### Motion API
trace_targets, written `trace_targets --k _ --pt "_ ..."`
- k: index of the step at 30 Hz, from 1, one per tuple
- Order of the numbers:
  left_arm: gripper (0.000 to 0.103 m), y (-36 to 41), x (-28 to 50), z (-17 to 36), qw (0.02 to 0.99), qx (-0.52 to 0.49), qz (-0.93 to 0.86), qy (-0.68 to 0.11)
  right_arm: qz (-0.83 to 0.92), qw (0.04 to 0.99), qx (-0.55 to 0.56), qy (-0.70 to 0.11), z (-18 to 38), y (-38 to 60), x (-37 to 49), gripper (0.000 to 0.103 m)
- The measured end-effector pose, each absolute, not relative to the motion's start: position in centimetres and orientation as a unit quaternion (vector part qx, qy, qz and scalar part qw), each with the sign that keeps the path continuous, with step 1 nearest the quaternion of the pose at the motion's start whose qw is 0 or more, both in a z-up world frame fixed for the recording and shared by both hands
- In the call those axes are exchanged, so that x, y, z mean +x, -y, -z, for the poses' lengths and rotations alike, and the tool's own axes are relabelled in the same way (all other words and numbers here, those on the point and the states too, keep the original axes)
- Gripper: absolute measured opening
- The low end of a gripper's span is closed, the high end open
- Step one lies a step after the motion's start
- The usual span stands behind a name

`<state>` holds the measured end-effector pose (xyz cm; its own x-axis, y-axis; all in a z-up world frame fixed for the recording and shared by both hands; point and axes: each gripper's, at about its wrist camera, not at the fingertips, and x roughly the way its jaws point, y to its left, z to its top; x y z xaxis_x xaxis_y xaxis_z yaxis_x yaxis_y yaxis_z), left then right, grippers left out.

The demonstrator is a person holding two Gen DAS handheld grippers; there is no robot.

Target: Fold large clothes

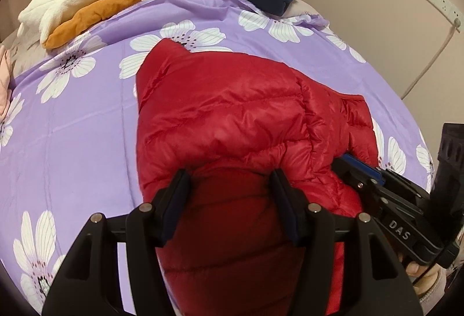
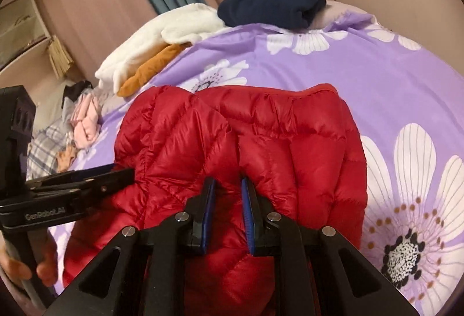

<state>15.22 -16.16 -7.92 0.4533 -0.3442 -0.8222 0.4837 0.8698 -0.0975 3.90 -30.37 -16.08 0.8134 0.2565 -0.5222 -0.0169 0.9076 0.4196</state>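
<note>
**Jacket under both grippers, long axis running away from us**

We note the left gripper [image 1: 229, 179] at the near edge of the red down jacket [image 1: 232, 118], jaws wide apart with padded cloth bulging between them. The right gripper [image 2: 227, 185] sits just beside it, jaws narrowed around a ridge of fabric; whether it truly pinches, we cannot tell. The jacket lies on the purple floral bedspread [image 1: 87, 118], stretching ahead. Both grippers seem equally near. Only the right view shows the far hem; beyond lie the folded navy garment [image 2: 272, 1] and white fleece [image 2: 162, 34].
</note>
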Motion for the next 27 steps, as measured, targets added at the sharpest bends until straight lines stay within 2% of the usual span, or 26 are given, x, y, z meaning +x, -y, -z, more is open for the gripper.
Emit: trace_targets --k 7,14,27 --pt "0.058 13.4 11.0 5.9 0.866 0.075 0.237 -0.434 -0.073 0.927 0.220 -0.296 16.3 30.7 4.7 0.016" --pt "0.058 11.7 7.5 6.3 0.875 0.105 0.220 -0.418 -0.072 0.925 0.221 -0.300 16.2 30.8 4.8 0.016" --pt "0.060 10.9 7.1 10.0 0.850 0.076 0.243 -0.461 -0.069 0.924 0.212 -0.310 16.2 30.6 4.9 0.016"
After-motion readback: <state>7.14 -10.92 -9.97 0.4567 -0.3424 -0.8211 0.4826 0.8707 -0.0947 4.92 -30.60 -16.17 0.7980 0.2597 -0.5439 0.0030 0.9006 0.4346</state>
